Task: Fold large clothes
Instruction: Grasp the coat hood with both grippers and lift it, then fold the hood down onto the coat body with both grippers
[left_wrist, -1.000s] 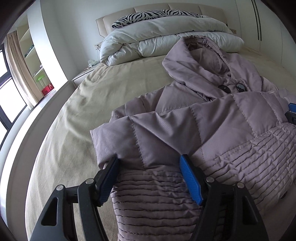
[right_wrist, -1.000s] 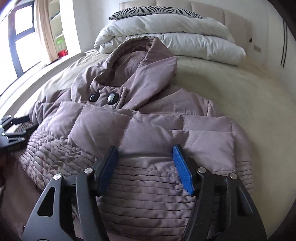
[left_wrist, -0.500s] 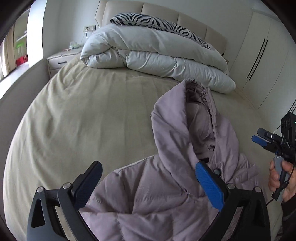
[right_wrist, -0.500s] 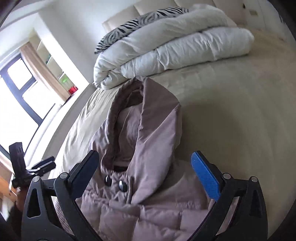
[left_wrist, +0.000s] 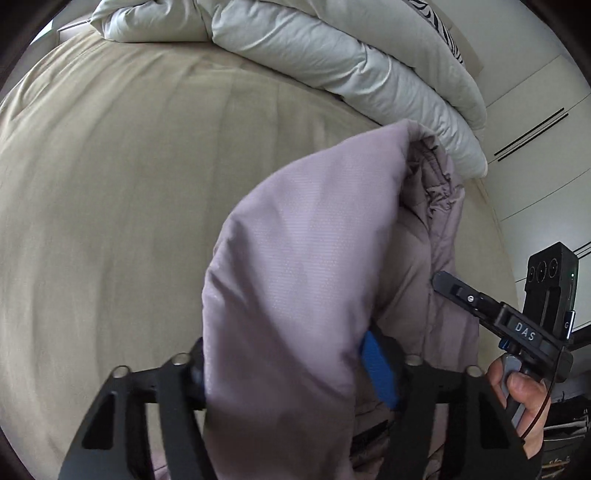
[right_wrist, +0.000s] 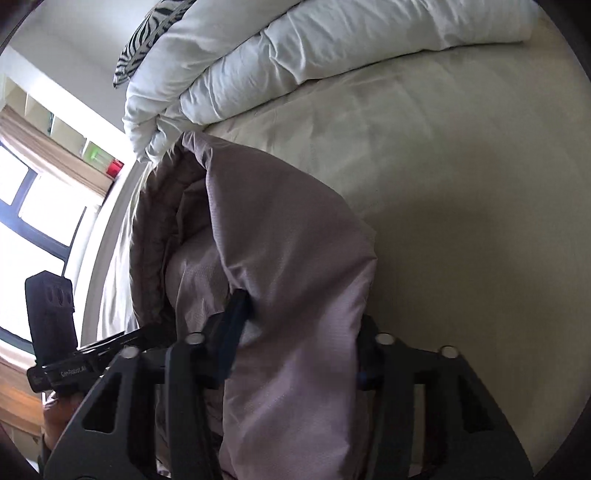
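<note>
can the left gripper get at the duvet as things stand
Probably not: the left gripper has the hood between its fingers, and bare bed lies between it and the duvet.

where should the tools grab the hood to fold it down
Grip the hood by its two side edges, one tool per edge, coming from the collar end. It lies flat and long toward the duvet, with the sides as the only free borders. The left tool and right tool already straddle those edges.
</note>
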